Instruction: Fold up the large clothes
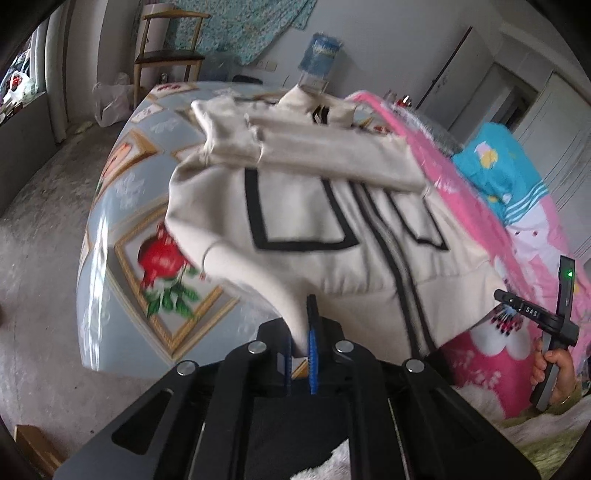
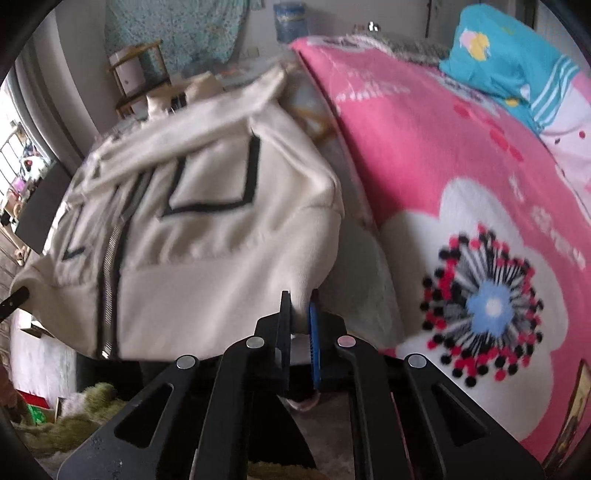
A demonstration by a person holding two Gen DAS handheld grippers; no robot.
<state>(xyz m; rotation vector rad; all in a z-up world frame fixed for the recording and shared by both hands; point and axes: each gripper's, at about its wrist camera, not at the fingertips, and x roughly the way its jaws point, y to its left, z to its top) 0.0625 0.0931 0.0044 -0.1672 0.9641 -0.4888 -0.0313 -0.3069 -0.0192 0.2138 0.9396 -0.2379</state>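
Landmark: cream jacket (image 1: pixel 332 221) lies zipper-up on the bed (image 1: pixel 122 206), sleeves folded across its chest.
Left gripper (image 1: pixel 301 332): clenched on the jacket's left hem corner, likely to lift the bottom edge for a fold.
Right gripper (image 2: pixel 299 314): clamped on the right hem corner, matching that hold.
Pink blanket (image 2: pixel 461 166): just right of the jacket.
Containers: water jug (image 1: pixel 321 55) beyond the jacket's collar; contents unclear.

A home bedroom. A bed (image 1: pixel 122 229) fills the middle, covered in a sheet printed with framed fruit, with a pink floral blanket (image 2: pixel 461 206) at 3 o'clock and a blue pillow (image 2: pixel 509 62) at 1 o'clock. A wooden chair (image 1: pixel 168 55) stands at 11 o'clock beneath a hanging patterned cloth (image 1: pixel 240 26), over a bare concrete floor (image 1: pixel 40 229).
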